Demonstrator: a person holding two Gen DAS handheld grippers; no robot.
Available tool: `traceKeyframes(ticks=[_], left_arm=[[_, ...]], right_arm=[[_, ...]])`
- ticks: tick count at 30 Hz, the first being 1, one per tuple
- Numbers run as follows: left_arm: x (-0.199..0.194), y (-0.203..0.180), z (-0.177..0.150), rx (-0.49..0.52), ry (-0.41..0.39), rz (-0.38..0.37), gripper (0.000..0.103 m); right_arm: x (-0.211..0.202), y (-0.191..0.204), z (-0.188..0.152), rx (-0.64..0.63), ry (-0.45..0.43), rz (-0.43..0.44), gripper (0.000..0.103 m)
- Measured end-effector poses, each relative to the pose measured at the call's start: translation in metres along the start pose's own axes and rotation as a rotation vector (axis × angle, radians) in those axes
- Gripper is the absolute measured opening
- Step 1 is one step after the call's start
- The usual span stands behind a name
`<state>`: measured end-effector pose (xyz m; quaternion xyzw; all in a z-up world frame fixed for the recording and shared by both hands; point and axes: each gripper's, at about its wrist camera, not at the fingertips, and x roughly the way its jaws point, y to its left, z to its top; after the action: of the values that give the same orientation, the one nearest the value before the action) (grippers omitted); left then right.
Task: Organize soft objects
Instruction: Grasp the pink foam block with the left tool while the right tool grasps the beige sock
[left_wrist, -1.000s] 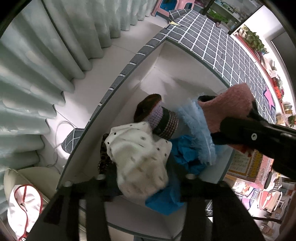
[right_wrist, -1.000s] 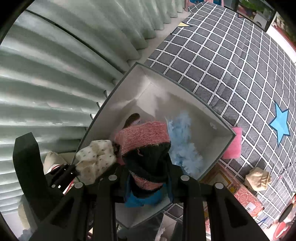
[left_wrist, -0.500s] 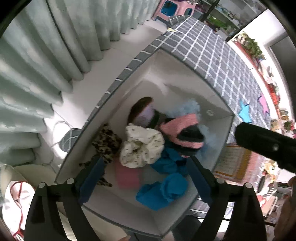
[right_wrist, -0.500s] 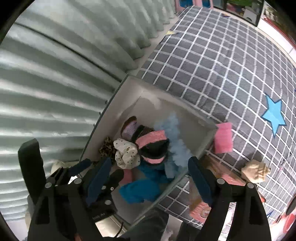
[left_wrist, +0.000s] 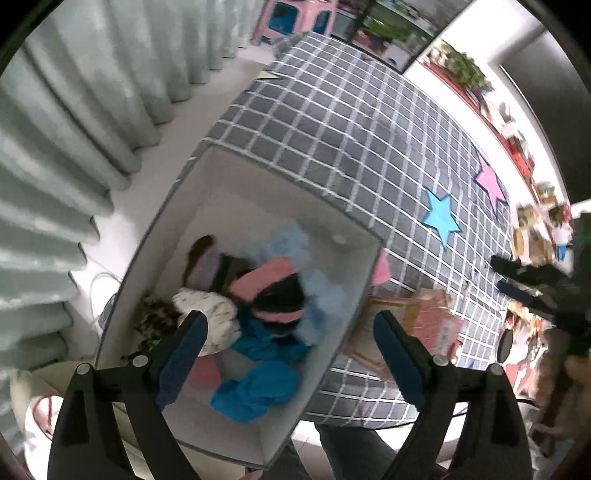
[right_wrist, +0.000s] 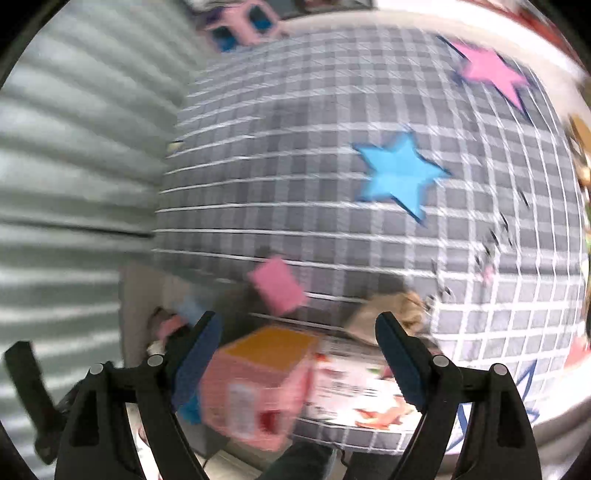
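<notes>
The left gripper (left_wrist: 288, 343) hung over the white storage box (left_wrist: 258, 177) with its jaws spread wide and nothing between the pads. Directly below and ahead of its fingers lay the soft things, all inside the box: a pink-and-black knit piece (left_wrist: 275, 290) on top, pale blue fluff (left_wrist: 325, 295) to its right, a cream dotted cloth (left_wrist: 210, 317) just behind the left finger, bright blue fabric (left_wrist: 255, 387) nearest the gripper, and a leopard-print item (left_wrist: 155, 321) against the left wall.

The right gripper (right_wrist: 295, 350) also stood wide open and empty, out over the grey grid rug (right_wrist: 332, 110). A pink cardboard carton (right_wrist: 258, 384) sat below, between its 2 fingers; motion blur hid its details. A flat pink square (right_wrist: 277, 286) lay on the rug just ahead, and a tan soft object (right_wrist: 388, 314) lay beside the right finger.
</notes>
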<state>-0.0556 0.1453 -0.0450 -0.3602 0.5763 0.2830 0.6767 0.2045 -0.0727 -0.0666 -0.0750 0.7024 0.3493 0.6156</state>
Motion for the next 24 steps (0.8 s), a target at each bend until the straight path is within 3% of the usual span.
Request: traceKeyframes(ticks=[4, 9, 17, 19, 20, 24], left_arm=[[0.003, -0.034, 0.020, 0.052, 0.041, -0.021, 0.093], [0.021, -0.080, 0.048, 0.111, 0.102, -0.018, 0.093], [0.032, -0.104, 0.055, 0.107, 0.122, 0.010, 0.093], [0.031, -0.101, 0.051, 0.090, 0.122, 0.018, 0.093], [0.030, -0.100, 0.050, 0.082, 0.122, 0.021, 0.093], [0.027, -0.093, 0.044, 0.052, 0.124, 0.034, 0.093]], right_arm=[[0.036, -0.048, -0.002, 0.084, 0.077, -0.040, 0.086], [0.073, -0.076, -0.005, 0.119, 0.154, -0.063, 0.086], [0.104, -0.026, 0.015, -0.147, 0.162, -0.020, 0.087], [0.116, -0.012, 0.022, -0.203, 0.178, -0.008, 0.093], [0.124, -0.004, 0.024, -0.237, 0.188, -0.005, 0.103], [0.142, 0.026, 0.030, -0.372, 0.203, -0.044, 0.103]])
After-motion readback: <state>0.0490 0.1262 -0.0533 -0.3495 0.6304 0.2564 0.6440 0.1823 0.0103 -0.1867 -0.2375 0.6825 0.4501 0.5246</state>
